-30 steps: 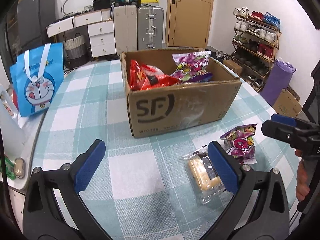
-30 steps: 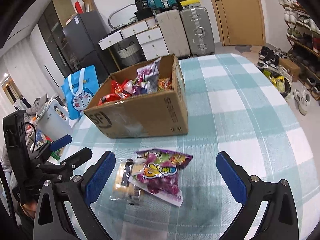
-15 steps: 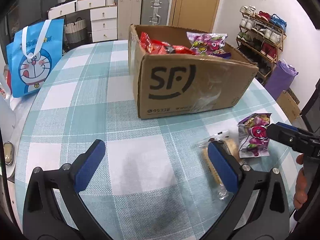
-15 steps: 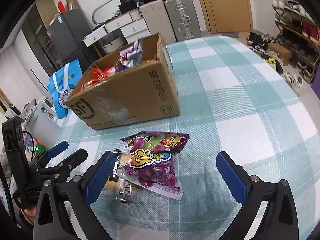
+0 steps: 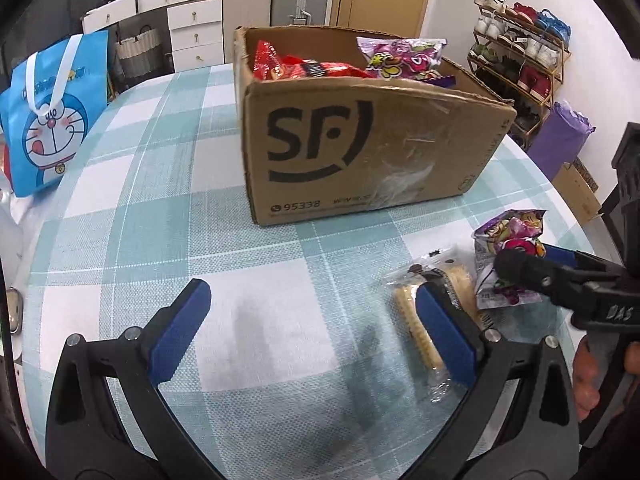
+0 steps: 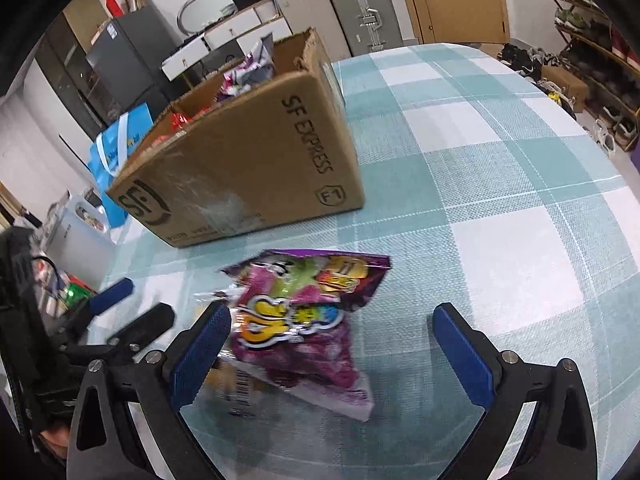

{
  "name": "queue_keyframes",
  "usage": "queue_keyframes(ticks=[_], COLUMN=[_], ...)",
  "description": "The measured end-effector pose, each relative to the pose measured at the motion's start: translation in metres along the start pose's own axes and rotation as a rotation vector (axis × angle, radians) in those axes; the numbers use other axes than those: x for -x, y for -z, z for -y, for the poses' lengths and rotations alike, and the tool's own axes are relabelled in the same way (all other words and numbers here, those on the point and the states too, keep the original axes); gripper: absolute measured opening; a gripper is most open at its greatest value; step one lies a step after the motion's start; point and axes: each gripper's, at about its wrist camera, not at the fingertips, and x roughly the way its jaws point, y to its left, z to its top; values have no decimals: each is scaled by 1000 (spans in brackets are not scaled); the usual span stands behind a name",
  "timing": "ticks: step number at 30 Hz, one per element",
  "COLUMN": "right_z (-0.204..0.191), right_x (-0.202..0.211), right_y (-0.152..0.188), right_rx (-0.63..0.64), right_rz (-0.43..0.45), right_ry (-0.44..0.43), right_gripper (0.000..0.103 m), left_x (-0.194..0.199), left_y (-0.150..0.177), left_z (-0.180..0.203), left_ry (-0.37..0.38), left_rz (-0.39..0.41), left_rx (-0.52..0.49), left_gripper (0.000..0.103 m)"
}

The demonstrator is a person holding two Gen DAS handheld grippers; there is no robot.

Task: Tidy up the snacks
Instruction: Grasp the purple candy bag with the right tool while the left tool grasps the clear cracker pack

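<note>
Both grippers, left [image 5: 308,332] and right [image 6: 332,346], have dropped closer, jaws spread, right framing the purple bag [image 6: 304,320] at lower centre for boxing [image 6: 256,152].

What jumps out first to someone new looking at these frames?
The cardboard box marked SF, mid-table and full of red and purple snack bags. Next, the purple snack bag lying in front of it, between the open right gripper fingers. Beside it lies a clear-wrapped biscuit pack, at the open left gripper.
</note>
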Motion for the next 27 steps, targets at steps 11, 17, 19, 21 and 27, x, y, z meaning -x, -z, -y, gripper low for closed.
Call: queue_keyframes(ticks=[11, 17, 19, 21, 27], right_z=[16, 12, 8, 6, 19], right_x=[1, -1, 3, 8, 28], right_y=[-1, 0, 1, 2, 9], right_rx=[93, 95, 118, 140, 78], right_rz=[9, 0, 13, 31, 84], right_ry=[-87, -212, -239, -215, -201], right_gripper=[91, 58, 48, 47, 47], left_x=[-8, -7, -5, -4, -7], left_y=[1, 2, 4, 6, 9], left_z=[34, 39, 39, 41, 53], left_ry=[-60, -109, -111, -102, -54], left_rz=[-21, -25, -24, -25, -42], left_rx=[-28, -9, 3, 4, -49], left_gripper=[102, 102, 102, 102, 102])
